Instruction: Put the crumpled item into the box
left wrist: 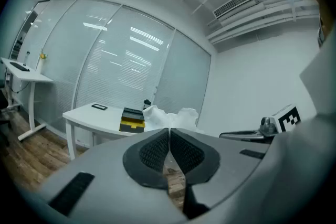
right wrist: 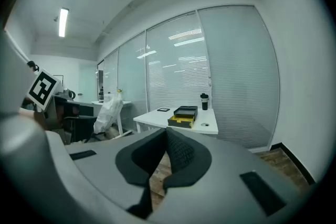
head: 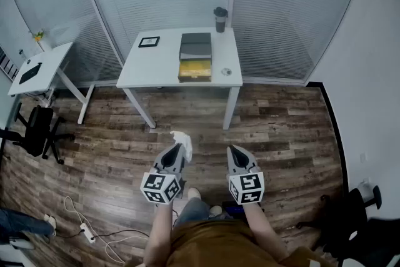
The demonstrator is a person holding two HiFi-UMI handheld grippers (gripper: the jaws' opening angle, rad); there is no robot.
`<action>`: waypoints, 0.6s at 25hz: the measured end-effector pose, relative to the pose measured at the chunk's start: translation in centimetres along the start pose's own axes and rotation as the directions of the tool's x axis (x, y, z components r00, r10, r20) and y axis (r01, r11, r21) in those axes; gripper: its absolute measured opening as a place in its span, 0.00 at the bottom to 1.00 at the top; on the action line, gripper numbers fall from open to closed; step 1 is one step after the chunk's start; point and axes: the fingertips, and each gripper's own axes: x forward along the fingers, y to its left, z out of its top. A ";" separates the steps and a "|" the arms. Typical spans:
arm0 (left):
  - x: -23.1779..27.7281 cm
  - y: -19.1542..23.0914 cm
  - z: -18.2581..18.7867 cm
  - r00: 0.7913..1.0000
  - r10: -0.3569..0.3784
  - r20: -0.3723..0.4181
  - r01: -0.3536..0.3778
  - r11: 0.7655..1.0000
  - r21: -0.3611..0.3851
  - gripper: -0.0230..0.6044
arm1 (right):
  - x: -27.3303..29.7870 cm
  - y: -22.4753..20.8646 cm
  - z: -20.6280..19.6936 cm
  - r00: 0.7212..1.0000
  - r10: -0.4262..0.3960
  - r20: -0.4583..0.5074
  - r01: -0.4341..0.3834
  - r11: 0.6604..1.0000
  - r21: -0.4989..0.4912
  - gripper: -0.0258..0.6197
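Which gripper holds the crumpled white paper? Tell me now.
The left gripper: its jaws pinch the crumpled white paper. The right gripper has its jaws shut on nothing.

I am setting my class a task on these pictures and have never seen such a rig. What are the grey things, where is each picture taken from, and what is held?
There is no robot: a person stands on a wood floor with a two-jaw tool in each hand. The head view comes from a camera on the person's head, looking down; the other two come from cameras riding on the tools, looking along their jaws. The left tool is shut on crumpled white paper. The right tool is shut and empty. Ahead stands a white table with a black and yellow box and a dark cup. The paper is not yet in the box.
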 end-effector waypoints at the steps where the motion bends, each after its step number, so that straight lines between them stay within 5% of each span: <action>1: -0.3 -0.2 -0.1 1.000 -0.005 -0.003 0.005 1.000 0.002 0.09 | -0.2 0.2 -0.1 1.000 0.000 0.001 0.000 1.000 0.005 0.06; 6: -1.8 -0.7 0.0 0.999 -0.042 0.027 0.044 0.996 -0.082 0.09 | -1.3 1.0 0.3 1.000 0.004 0.012 -0.004 1.000 -0.002 0.06; 15: -1.9 -1.2 -0.1 1.000 -0.002 -0.013 0.002 1.000 -0.003 0.09 | -2.4 0.5 1.0 0.999 -0.006 0.033 0.007 1.000 -0.023 0.06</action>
